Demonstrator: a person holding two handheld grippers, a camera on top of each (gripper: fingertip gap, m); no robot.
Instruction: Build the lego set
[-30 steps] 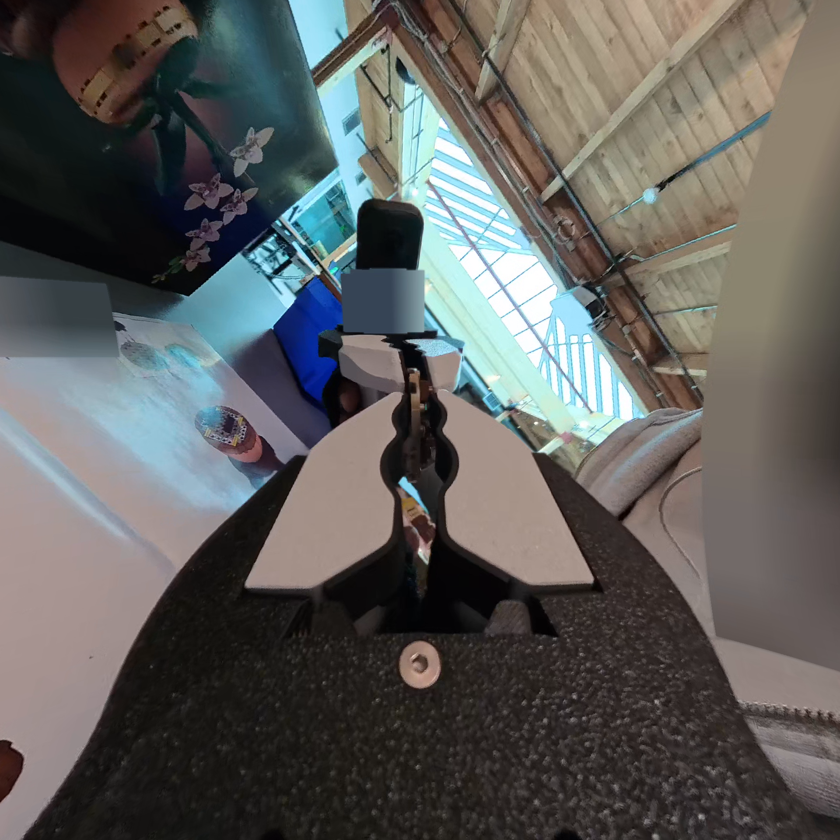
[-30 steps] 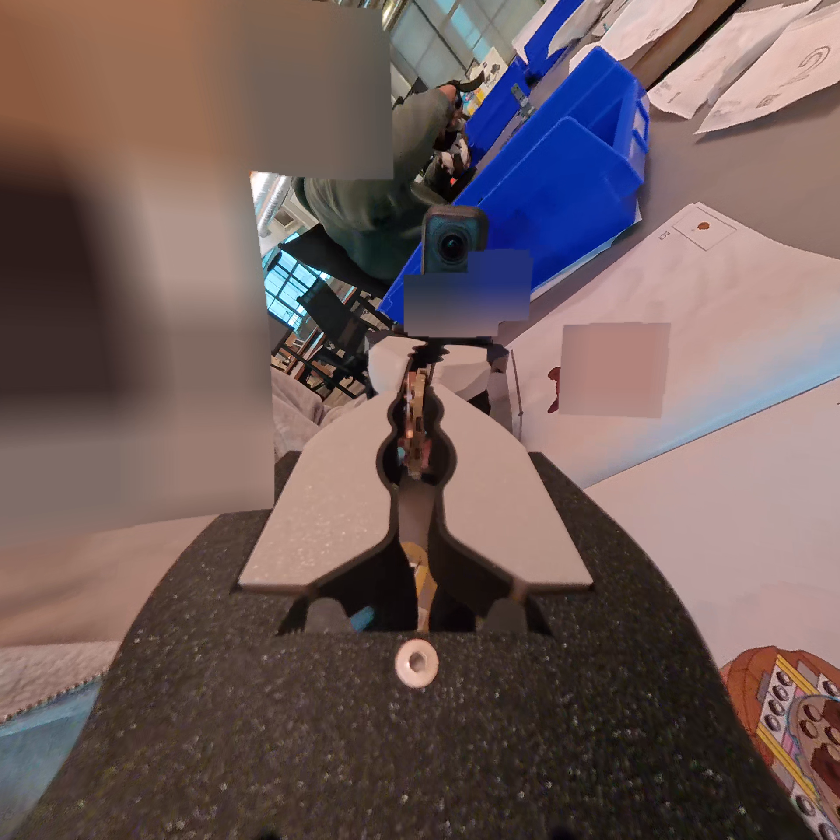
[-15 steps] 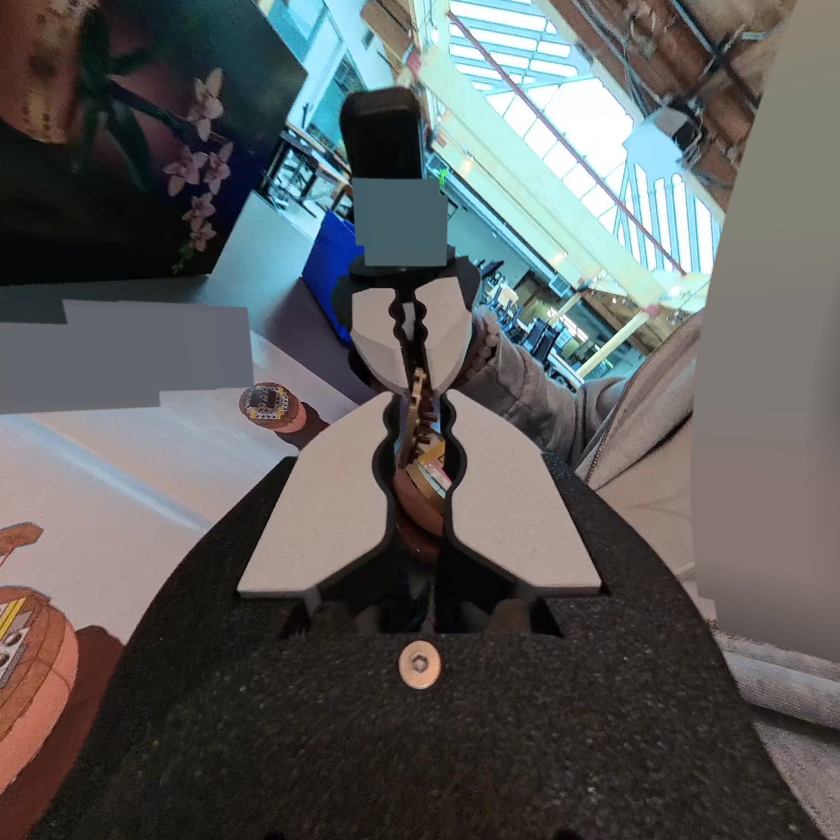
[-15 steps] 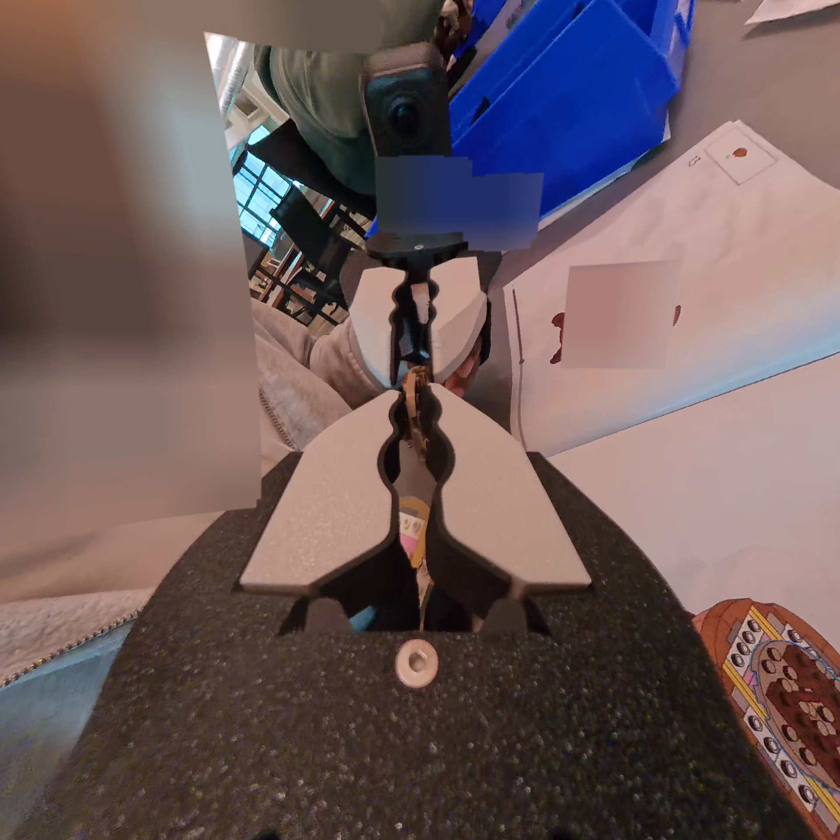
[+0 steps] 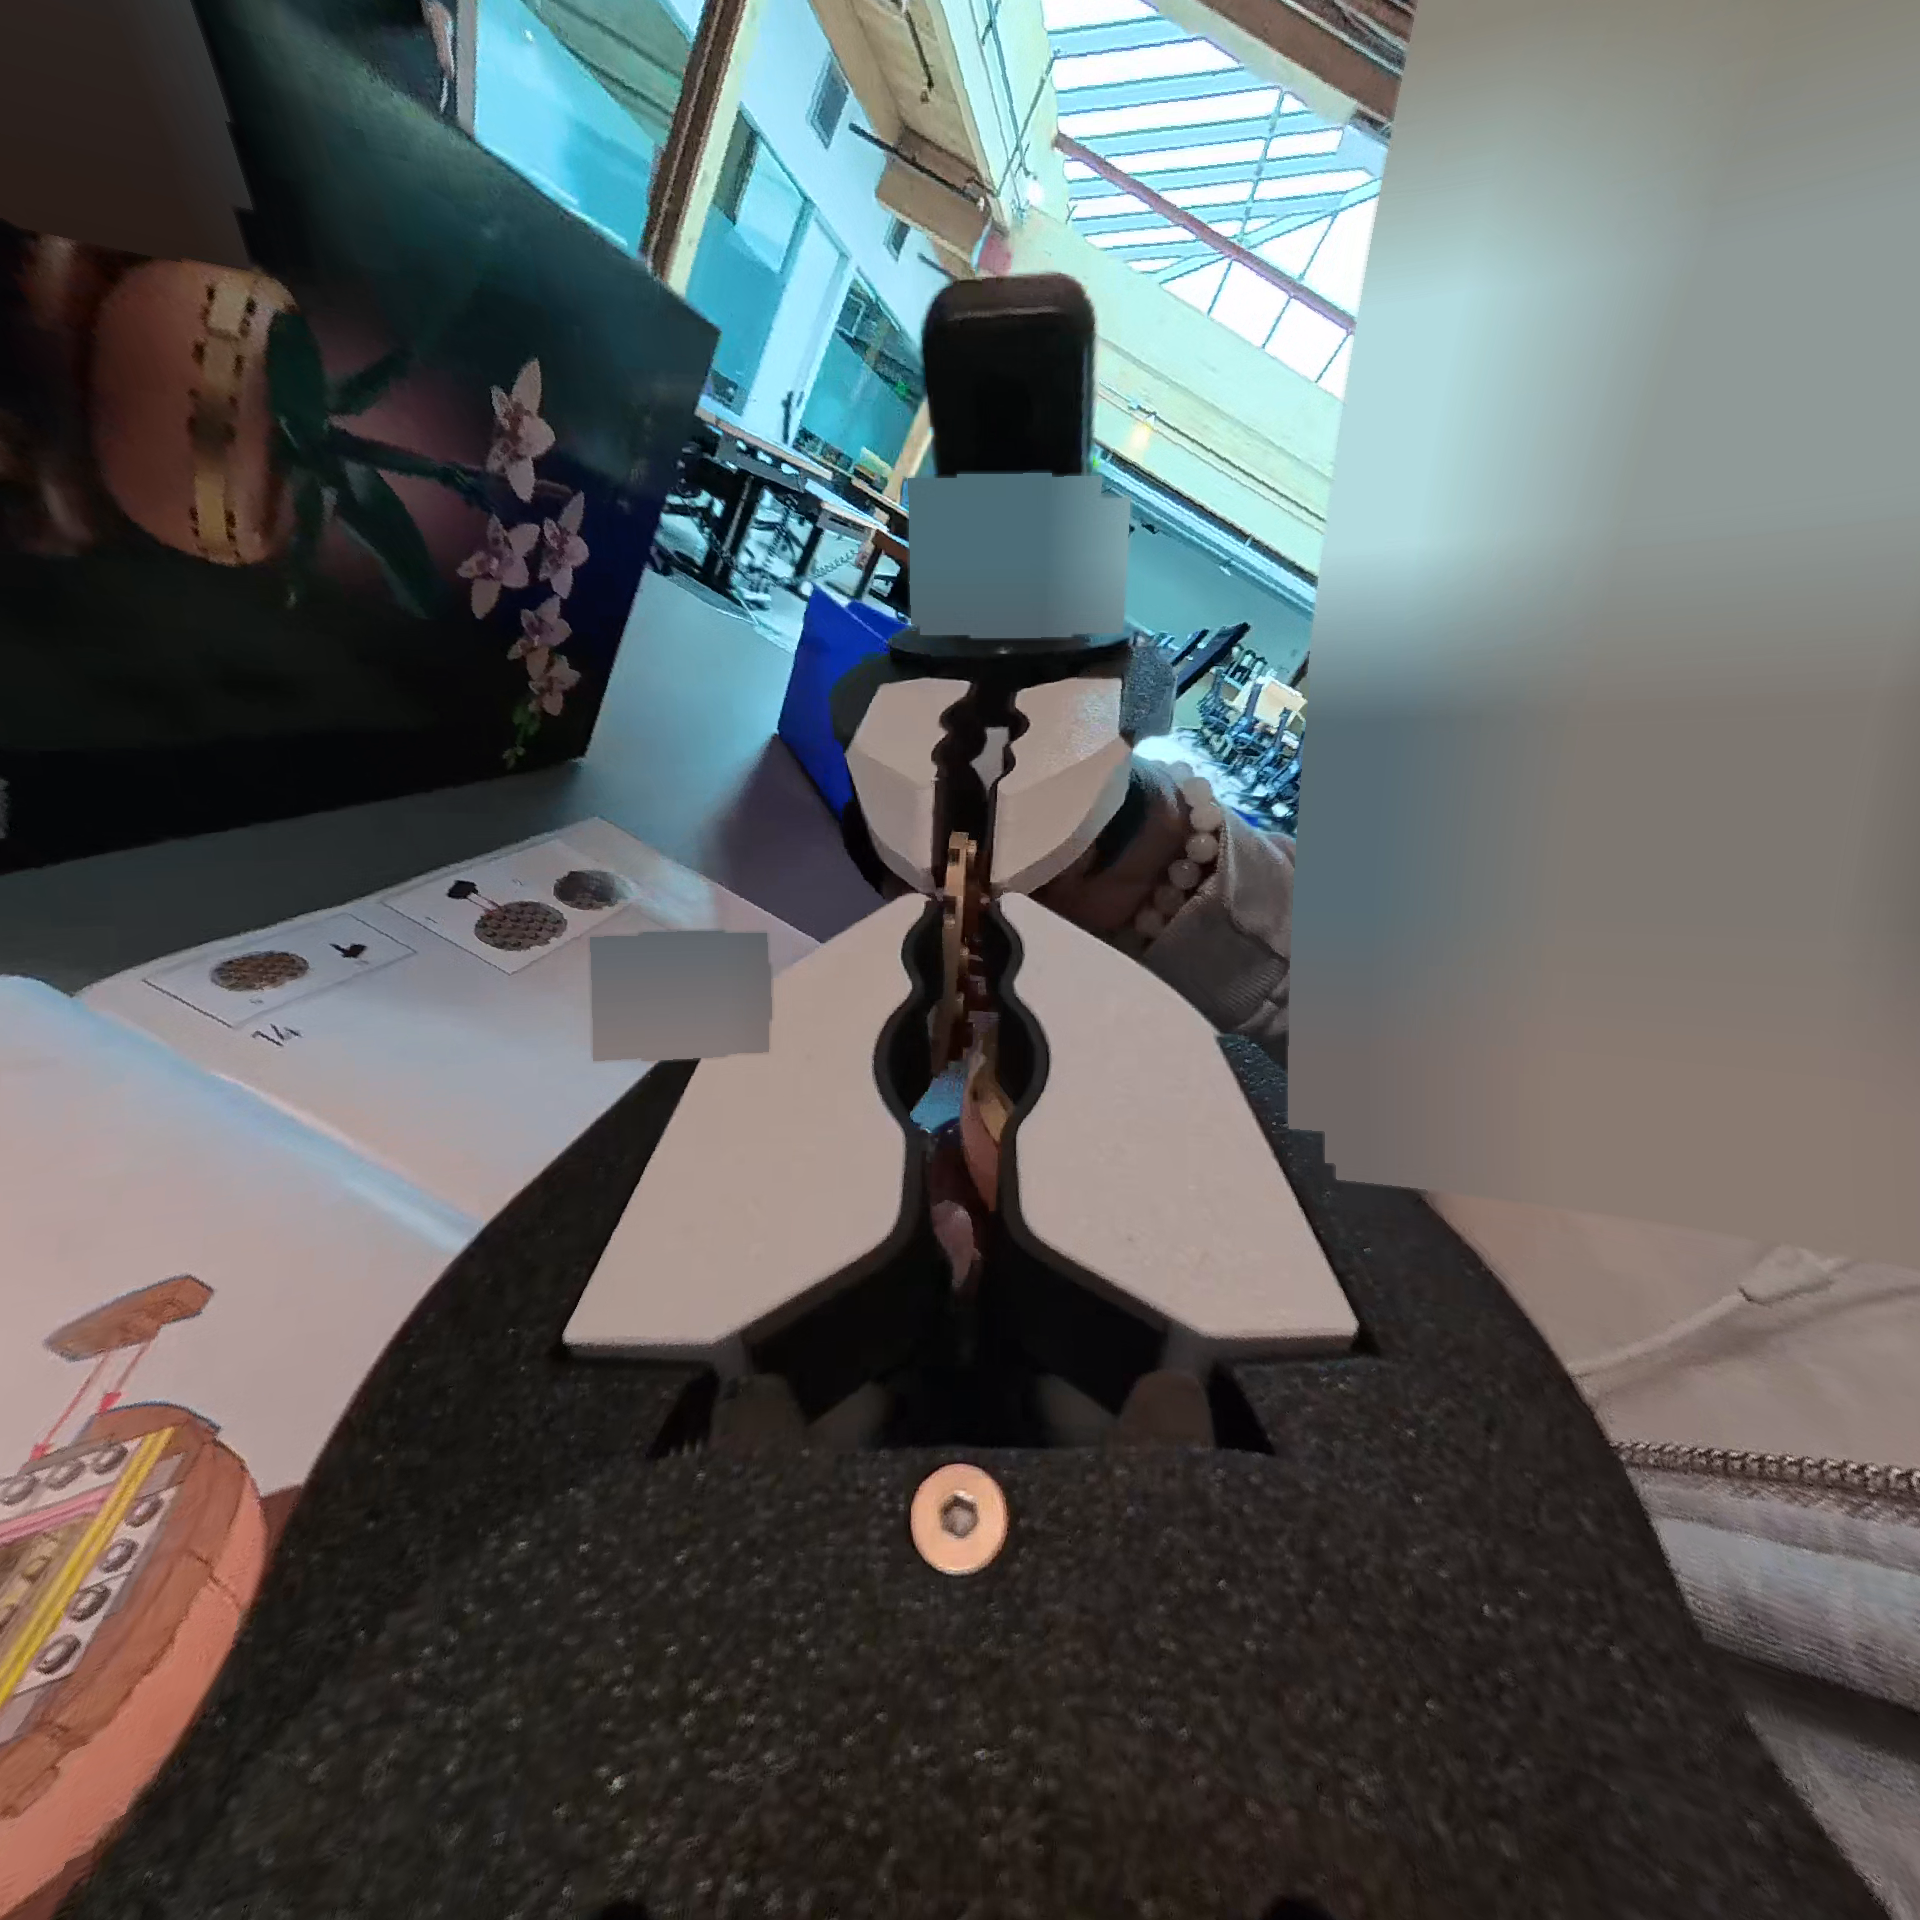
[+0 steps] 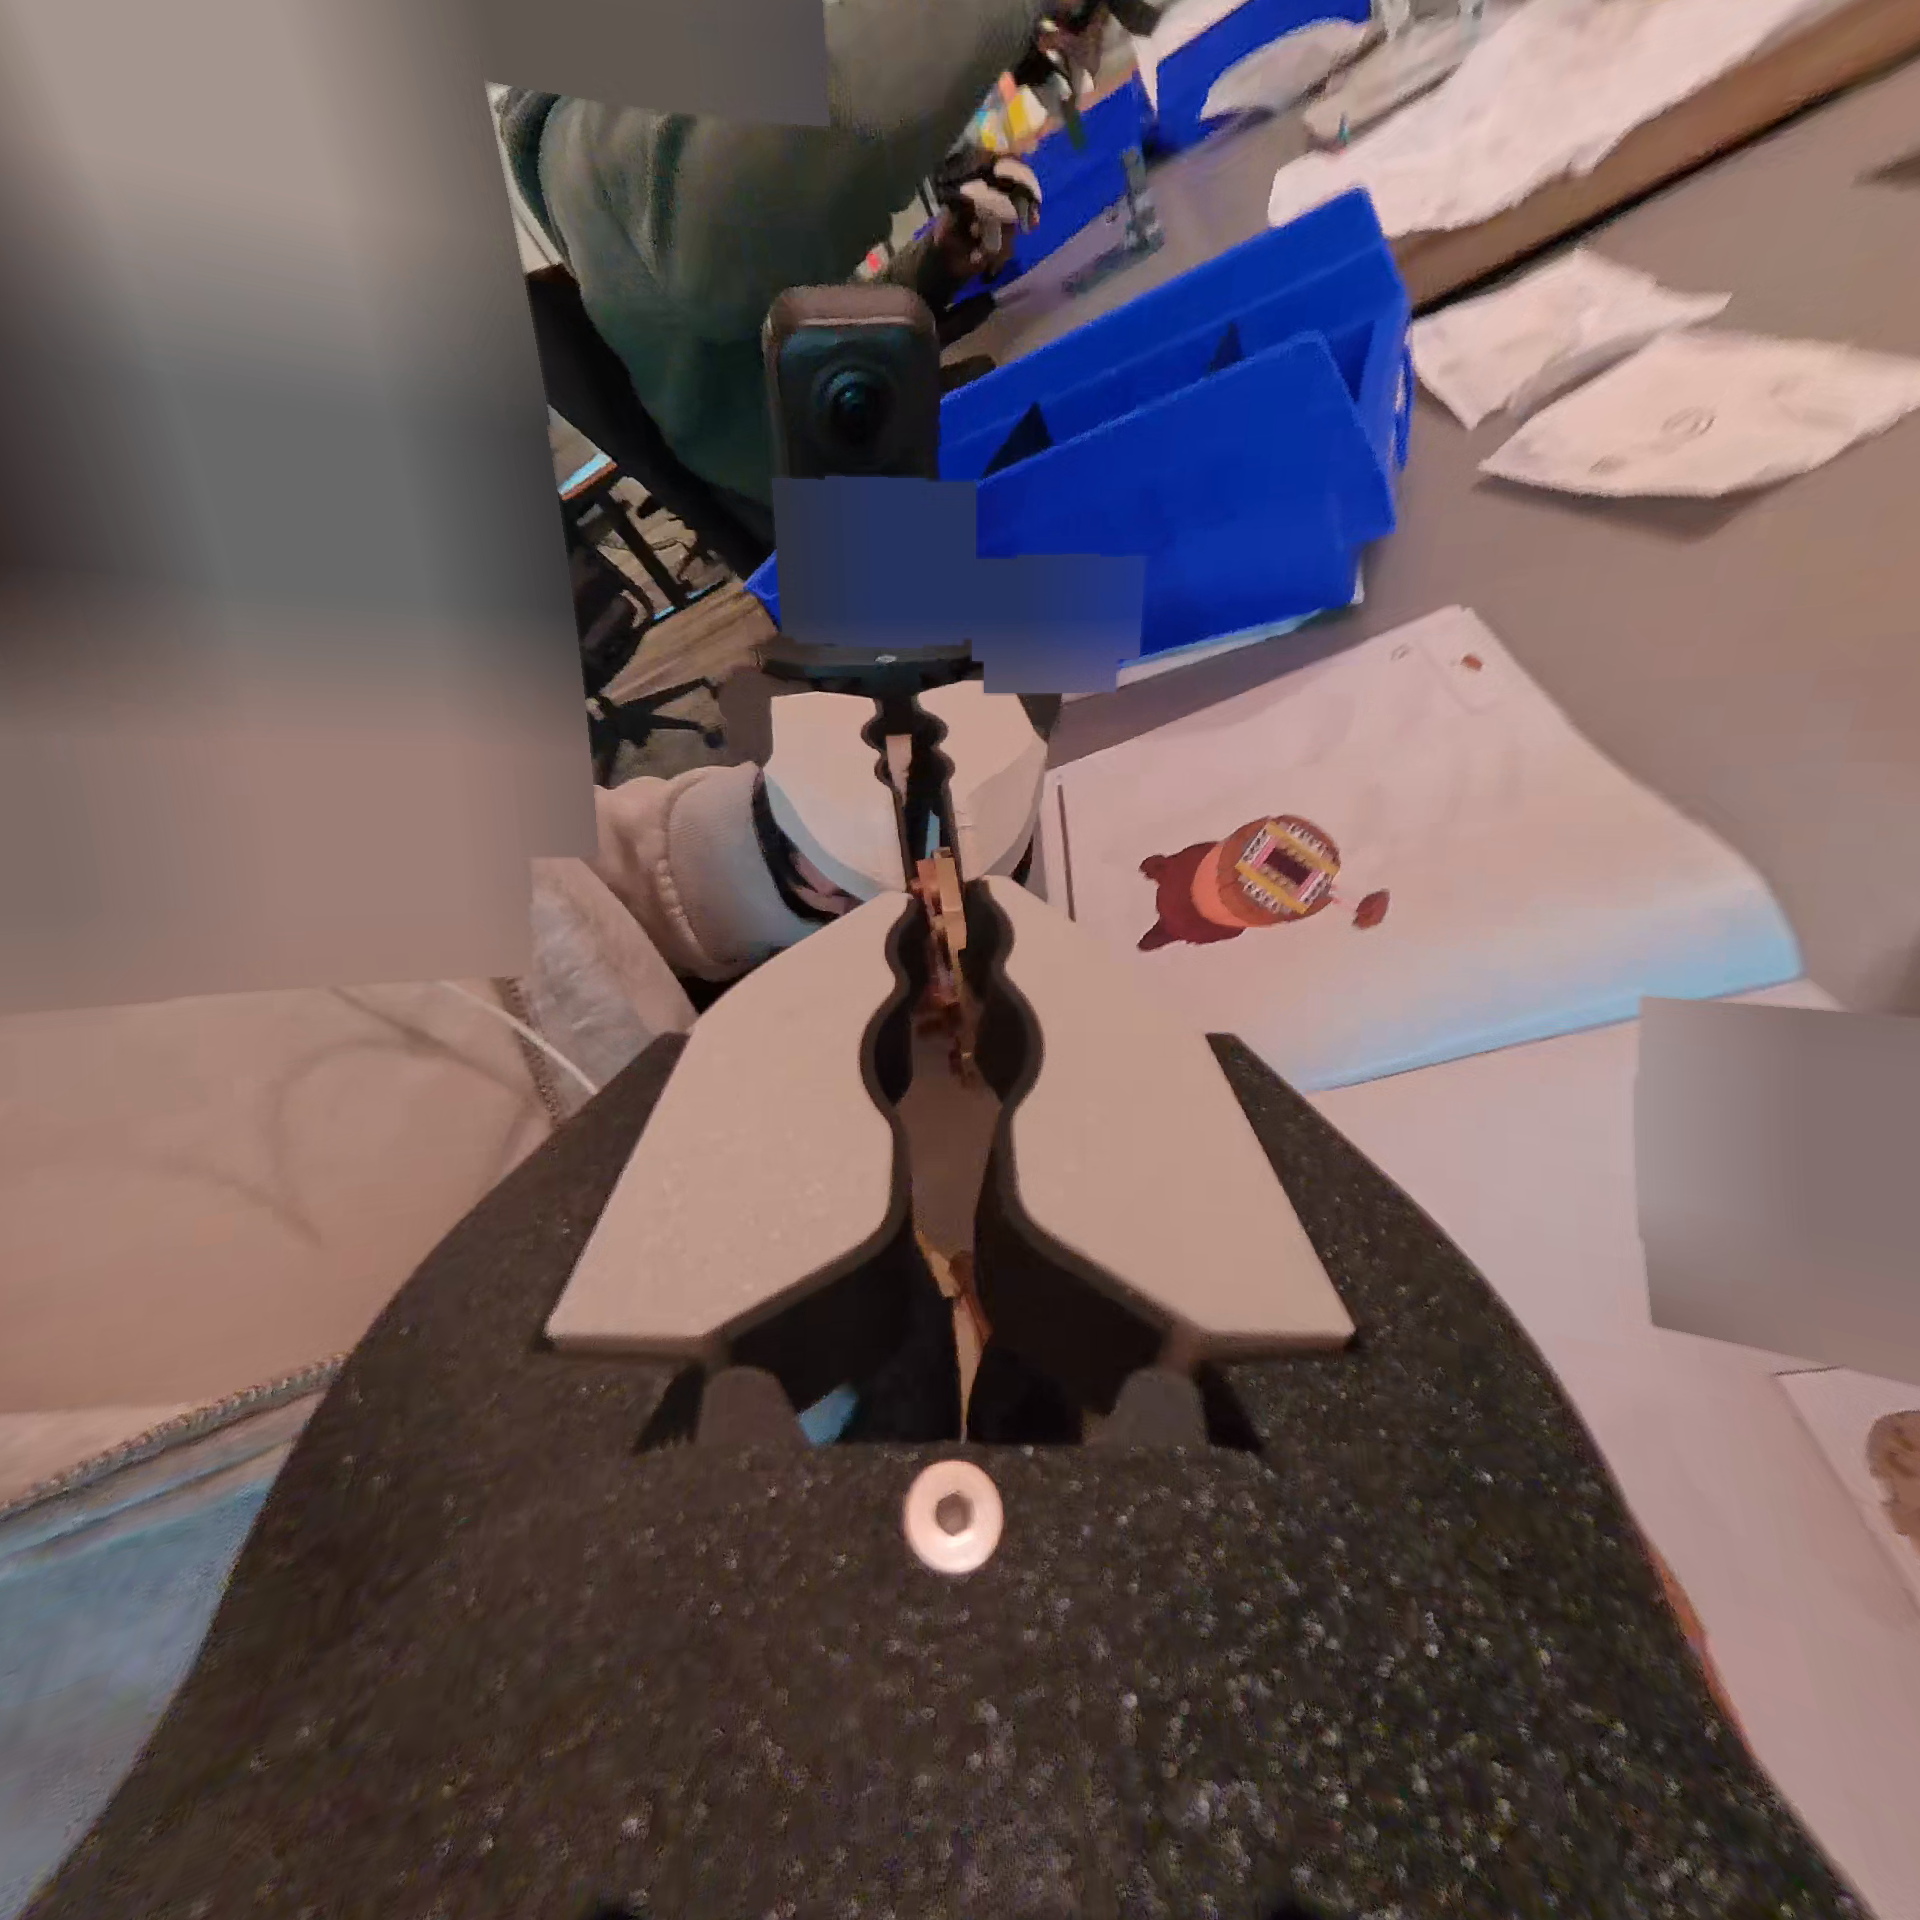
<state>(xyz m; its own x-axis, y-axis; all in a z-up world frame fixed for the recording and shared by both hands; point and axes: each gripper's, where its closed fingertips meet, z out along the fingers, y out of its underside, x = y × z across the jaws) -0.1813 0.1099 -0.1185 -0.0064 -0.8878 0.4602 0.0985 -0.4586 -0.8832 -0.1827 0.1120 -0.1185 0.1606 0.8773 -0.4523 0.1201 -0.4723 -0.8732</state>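
My left gripper (image 5: 961, 916) is shut on a thin tan and brown lego assembly (image 5: 966, 997), held edge-on between its grey fingers (image 5: 790, 1143). My right gripper (image 5: 971, 875) faces it tip to tip and grips the same assembly from the far side. In the right wrist view the right gripper (image 6: 943, 902) is shut on the tan lego assembly (image 6: 943, 914), and the left gripper (image 6: 925, 864) meets it from beyond. Both hold the piece in the air above the table. Most of the assembly is hidden between the fingers.
An open instruction booklet (image 5: 312, 1091) lies on the grey table and also shows in the right wrist view (image 6: 1403, 935). A dark lego box (image 5: 312, 468) stands at the left. Blue bins (image 6: 1195, 468) and loose papers (image 6: 1662, 416) lie behind. A person in green (image 6: 707, 208) sits far back. My two grippers' fingertips are within a few centimetres of each other.
Both views have swung down from the ceiling toward the table. The two grippers have drawn apart slightly and now meet tip to tip, both still shut on the assembly.
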